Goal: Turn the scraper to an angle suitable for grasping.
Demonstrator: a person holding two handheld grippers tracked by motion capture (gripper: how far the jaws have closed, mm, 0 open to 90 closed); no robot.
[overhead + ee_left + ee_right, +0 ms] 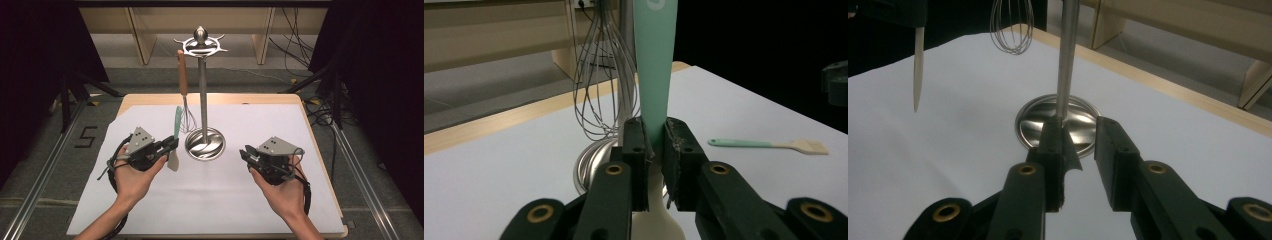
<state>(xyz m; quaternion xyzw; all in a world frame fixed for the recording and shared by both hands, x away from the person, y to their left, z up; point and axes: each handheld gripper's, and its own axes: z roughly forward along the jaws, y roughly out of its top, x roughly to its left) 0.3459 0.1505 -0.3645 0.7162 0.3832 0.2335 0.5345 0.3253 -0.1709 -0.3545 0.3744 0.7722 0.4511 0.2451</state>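
Note:
My left gripper [172, 145] is shut on a spatula [176, 127] and holds it upright, teal handle up and cream blade hanging just above the table. In the left gripper view the jaws of the left gripper [655, 135] pinch the teal handle of the spatula [654, 60] low down, near the blade. Just right of it stands a steel utensil stand [202, 100] with a wooden-handled whisk [184, 85] hanging from a top hook. My right gripper [246, 154] sits right of the stand's base, open. In its own view nothing lies between the jaws of the right gripper [1080, 135], which face the stand's pole [1066, 60].
A teal-handled pastry brush [769, 145] lies flat on the white sheet to the right in the left gripper view. White paper [210, 195] covers the wooden table. The stand's round base [205, 144] sits mid-table between both hands. Dark curtains and cables surround the table.

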